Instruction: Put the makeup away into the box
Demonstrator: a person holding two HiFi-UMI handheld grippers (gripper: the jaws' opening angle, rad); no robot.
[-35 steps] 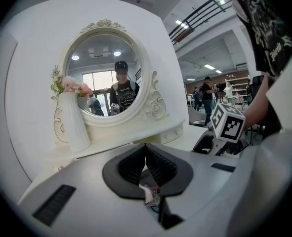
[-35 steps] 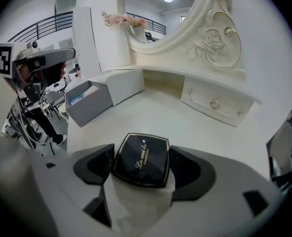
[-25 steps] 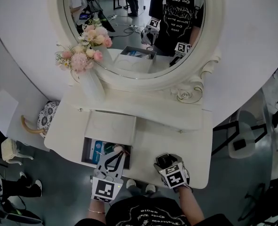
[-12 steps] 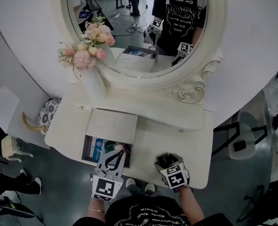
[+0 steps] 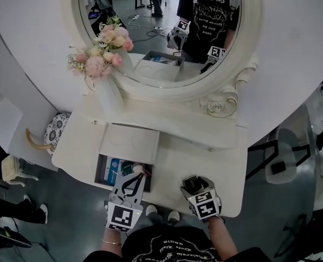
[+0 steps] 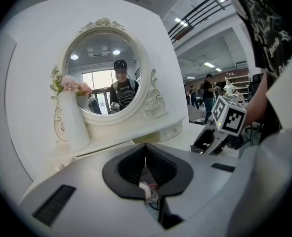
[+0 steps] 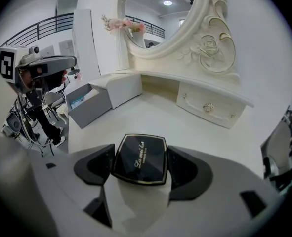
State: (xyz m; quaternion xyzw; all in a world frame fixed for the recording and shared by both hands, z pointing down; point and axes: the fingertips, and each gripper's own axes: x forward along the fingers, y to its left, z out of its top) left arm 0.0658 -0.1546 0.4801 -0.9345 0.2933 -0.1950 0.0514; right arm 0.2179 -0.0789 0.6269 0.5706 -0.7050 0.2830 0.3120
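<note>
An open grey box (image 5: 99, 171) stands at the dressing table's front left, its white lid (image 5: 129, 142) tipped back; a blue and white packet (image 5: 113, 169) lies inside. My left gripper (image 5: 136, 174) hovers over the box's right part with its jaws shut, tips meeting in a thin line (image 6: 145, 154). A small pink and white thing (image 6: 148, 188) shows in the gap behind the tips; whether it is held is unclear. My right gripper (image 7: 141, 164) is over the table's front edge, shut on a black compact (image 7: 140, 158) with gold script, also seen as the compact (image 5: 191, 184).
A white vase (image 5: 107, 94) of pink flowers stands at the back left under the oval mirror (image 5: 161, 31). A small drawer with a knob (image 7: 208, 106) sits below the mirror shelf. Bare tabletop (image 5: 194, 157) lies between the box and the right edge. A stool (image 5: 54, 132) stands left of the table.
Neither gripper has visibly moved; the right keeps the compact. Only the head view has shifted a little.
</note>
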